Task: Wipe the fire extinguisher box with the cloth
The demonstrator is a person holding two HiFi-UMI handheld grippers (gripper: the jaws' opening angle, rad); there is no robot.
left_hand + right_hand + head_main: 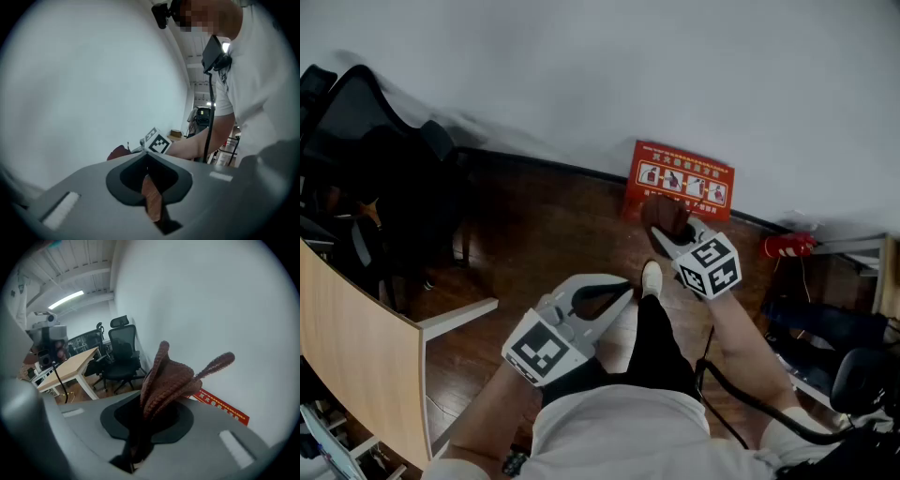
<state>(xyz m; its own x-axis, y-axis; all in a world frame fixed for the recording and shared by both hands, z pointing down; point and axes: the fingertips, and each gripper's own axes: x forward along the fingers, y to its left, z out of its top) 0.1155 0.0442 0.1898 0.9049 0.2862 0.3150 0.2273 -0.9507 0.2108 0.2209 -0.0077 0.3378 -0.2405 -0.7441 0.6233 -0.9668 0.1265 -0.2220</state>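
Two tools, right tool (667, 232) clamping one brown cloth (168, 377), left tool (626, 290) closed empty, one red box (680, 180).

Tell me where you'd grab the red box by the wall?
Probably its top edge, coming down from above with the left gripper. The fire extinguisher box stands against the wall, bottom on the floor, so only the top edge and sides are free.

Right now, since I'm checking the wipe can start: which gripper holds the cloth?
The right gripper, near the red fire extinguisher box: brown cloth bunches between its jaws. The left gripper holds nothing.
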